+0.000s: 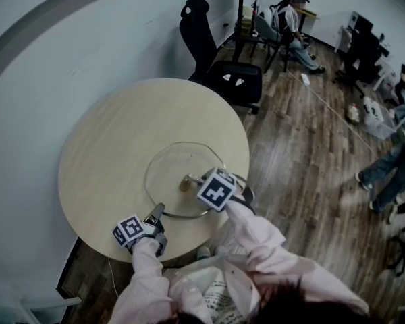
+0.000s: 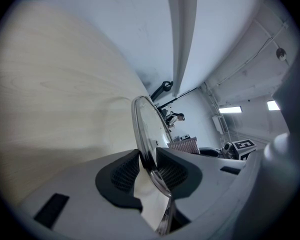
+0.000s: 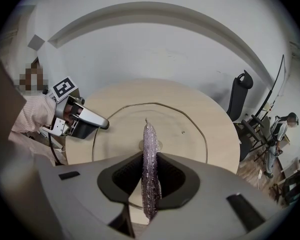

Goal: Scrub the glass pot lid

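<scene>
Pale grey walls and dark wood flooring (image 1: 304, 147) surround a round, light-wood surface (image 1: 108, 147), with a black office chair (image 1: 219, 59) just beyond its far edge.

On the near right part of that surface lies the glass pot lid (image 1: 179, 162). It is clear, with a thin metal rim, and the wood grain shows through the glass. A small brownish knob (image 1: 185, 183) sits at its centre, facing up. A tiny vent hole shows in the glass on the right of the right gripper view.

The left hand-held gripper (image 2: 149, 166) comes in from the near edge of the surface. Its ribbed black pads are pinched on the lid's near rim, which runs edge-on between them.

The right hand-held gripper (image 3: 150, 179) hangs over the middle of the lid. Its jaws are closed on a thin, sparkly purple scrubbing cloth (image 3: 149, 151), which stands edge-on between the pads. The cloth's tip reaches to about the knob; whether it touches the glass cannot be told.
</scene>
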The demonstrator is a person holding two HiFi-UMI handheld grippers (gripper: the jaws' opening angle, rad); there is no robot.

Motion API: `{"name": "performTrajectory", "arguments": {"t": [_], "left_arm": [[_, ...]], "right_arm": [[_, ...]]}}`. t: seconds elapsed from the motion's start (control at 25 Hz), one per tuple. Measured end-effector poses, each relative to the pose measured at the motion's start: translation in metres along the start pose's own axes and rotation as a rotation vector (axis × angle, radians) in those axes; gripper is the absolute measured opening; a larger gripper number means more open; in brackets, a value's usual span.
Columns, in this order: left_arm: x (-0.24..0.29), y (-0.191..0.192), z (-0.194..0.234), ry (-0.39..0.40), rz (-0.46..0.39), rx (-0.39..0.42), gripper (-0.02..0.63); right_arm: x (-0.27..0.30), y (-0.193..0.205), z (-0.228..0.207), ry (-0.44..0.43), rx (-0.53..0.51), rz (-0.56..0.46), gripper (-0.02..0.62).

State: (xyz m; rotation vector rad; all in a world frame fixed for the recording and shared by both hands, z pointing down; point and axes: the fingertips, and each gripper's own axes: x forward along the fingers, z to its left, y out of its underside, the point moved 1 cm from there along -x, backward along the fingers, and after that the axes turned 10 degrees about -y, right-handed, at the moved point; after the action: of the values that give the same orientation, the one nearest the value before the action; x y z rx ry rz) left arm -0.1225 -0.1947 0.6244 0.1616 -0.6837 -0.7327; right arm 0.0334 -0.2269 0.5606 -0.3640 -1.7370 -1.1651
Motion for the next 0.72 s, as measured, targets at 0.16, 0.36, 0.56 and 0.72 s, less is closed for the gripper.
{"name": "performTrajectory", "arguments": {"t": [0.16,0.36,0.56,0.72], "left_arm": [[0.0,0.0,0.001,0.002,0.002,-0.003,0.109],[0.0,0.002,-0.001,0.002,0.001,-0.004,0.109],[0.0,0.003,-0.002,0.004,-0.006,-0.007,0.109],[-0.001,0.003,-0.002,0.001,-0.007,-0.012,0.109]], "right_arm": [[0.002,0.002,0.007,-0.005,0.006,-0.002,0.08],[0.002,0.005,0.014,-0.01,0.006,0.006,0.08],[0.004,0.005,0.02,-0.019,0.005,0.005,0.08],[0.005,0.005,0.026,-0.012,-0.003,0.013,0.08]]}}
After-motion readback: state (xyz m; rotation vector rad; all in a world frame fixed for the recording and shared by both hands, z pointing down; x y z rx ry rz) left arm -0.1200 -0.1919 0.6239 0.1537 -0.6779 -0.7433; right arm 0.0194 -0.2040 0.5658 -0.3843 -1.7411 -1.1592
